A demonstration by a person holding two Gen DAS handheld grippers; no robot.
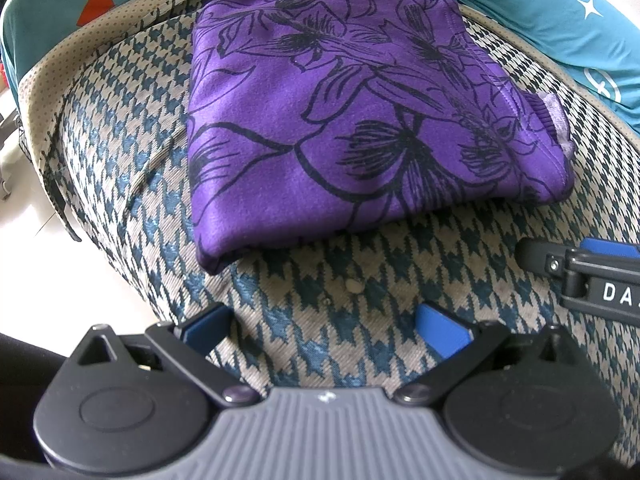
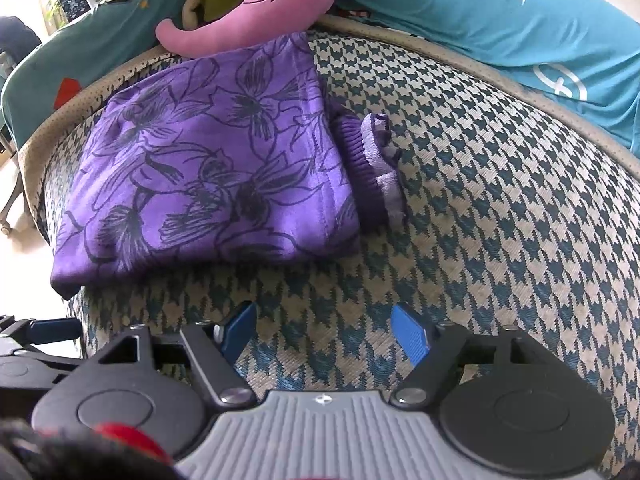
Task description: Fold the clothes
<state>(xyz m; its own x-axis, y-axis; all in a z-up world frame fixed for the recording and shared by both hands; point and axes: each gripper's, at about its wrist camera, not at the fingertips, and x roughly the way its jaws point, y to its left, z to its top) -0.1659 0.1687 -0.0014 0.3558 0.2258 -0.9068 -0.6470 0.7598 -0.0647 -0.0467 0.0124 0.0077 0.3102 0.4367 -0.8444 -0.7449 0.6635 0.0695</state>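
Your left gripper (image 1: pixel 324 330) hung with its jaws spread wide and nothing between them, blue pads (image 1: pixel 440 330) poised over bare houndstooth cushion (image 1: pixel 344 288). Your right gripper (image 2: pixel 324 334) matched it: jaws wide apart, empty, hovering over the same teal-and-cream weave. The two tools sat side by side; from the left wrist view the right one poked in at the right edge, and from the right wrist view the left one showed at the lower left.

Just ahead of both sets of fingertips lay the purple garment (image 1: pixel 340 120), printed with black line-drawn flowers and folded into a neat, thick rectangle. It rested flat on the cushion, apart from both grippers. For your left tool it sat straight ahead and a touch right; for your right tool it sat ahead and off to the left. A ribbed cuff with a pale lilac frill (image 2: pixel 372 168) stuck out from the fold's right side, untucked, lying on the cushion.

Beyond the garment, at its far edge, a pink plush toy (image 2: pixel 256 4) touched or overlapped the fabric. Behind that ran the cushion's beige piping, then teal bedding (image 2: pixel 500 20) with white stars. Far off to the left showed pale floor (image 1: pixel 24 248).
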